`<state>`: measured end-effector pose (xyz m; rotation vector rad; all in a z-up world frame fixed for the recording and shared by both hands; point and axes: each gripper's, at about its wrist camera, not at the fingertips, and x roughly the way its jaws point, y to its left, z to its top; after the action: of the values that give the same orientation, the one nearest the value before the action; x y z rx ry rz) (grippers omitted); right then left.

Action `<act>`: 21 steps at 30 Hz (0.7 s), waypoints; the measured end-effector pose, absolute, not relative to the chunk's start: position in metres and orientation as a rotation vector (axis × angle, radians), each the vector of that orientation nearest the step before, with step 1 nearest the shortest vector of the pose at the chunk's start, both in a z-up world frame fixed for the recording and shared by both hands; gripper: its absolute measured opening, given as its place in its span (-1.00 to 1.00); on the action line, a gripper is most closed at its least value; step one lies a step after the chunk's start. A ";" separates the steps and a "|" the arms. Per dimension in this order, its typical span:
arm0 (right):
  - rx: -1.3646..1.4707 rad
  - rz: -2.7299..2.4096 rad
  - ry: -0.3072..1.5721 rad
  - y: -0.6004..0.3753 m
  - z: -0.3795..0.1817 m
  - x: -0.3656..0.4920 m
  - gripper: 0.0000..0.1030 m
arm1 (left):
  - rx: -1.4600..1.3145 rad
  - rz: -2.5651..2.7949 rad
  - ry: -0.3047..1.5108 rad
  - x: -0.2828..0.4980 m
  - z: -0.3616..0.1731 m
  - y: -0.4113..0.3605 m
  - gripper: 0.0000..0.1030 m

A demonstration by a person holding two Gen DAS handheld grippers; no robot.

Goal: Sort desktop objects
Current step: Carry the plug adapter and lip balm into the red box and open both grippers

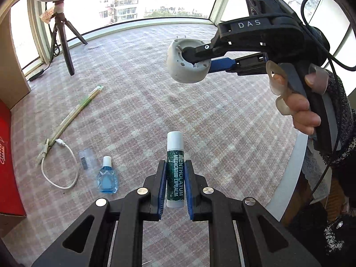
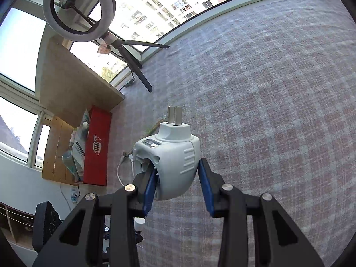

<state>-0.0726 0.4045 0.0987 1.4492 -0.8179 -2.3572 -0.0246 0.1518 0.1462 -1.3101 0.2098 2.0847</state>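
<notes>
The lip balm tube (image 1: 175,169) carried white lettering down its dark green label: "MENTHOLATUM" and beside it "MEDICATED LIPBALM". On the black body of the right gripper (image 1: 195,63), a raised band read "DAS". The red box (image 2: 97,145) by the wooden shelf bore a white emblem, but no words on it could be made out. White script showed on the same box's red side in the left wrist view, too cut off to read.

I am holding a grey plug adapter (image 2: 171,155) between the blue pads of my right gripper (image 2: 178,182), prongs pointing up-frame, above the checked tablecloth (image 2: 267,111). A red box (image 2: 98,144) is lying at left, a ring light (image 2: 77,11) standing upper left.
</notes>
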 end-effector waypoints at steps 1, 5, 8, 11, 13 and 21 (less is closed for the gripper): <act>1.426 -2.364 -0.797 0.397 0.109 -0.074 -0.31 | -1.303 2.121 0.186 -0.028 0.156 0.133 -0.72; 1.342 -2.346 -0.684 0.347 0.149 -0.083 -0.31 | -1.289 2.267 0.101 -0.025 0.160 0.088 -0.72; 1.283 -2.318 -0.592 0.296 0.175 -0.095 -0.31 | -1.288 2.380 0.053 -0.013 0.159 0.057 -0.72; 1.239 -2.297 -0.504 0.239 0.194 -0.110 -0.31 | -1.297 2.496 0.029 -0.029 0.161 0.005 -0.72; 1.216 -2.286 -0.440 0.201 0.204 -0.122 -0.31 | -1.311 2.563 0.023 -0.045 0.162 -0.030 -0.72; 1.200 -2.236 -0.194 0.063 0.218 -0.179 -0.31 | -1.371 2.689 -0.010 -0.073 0.174 -0.141 -0.72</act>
<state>-0.1788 0.0628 0.2177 1.1996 -0.1941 -2.2360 -0.0735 -0.1410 0.1742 -1.3707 -0.0098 2.6891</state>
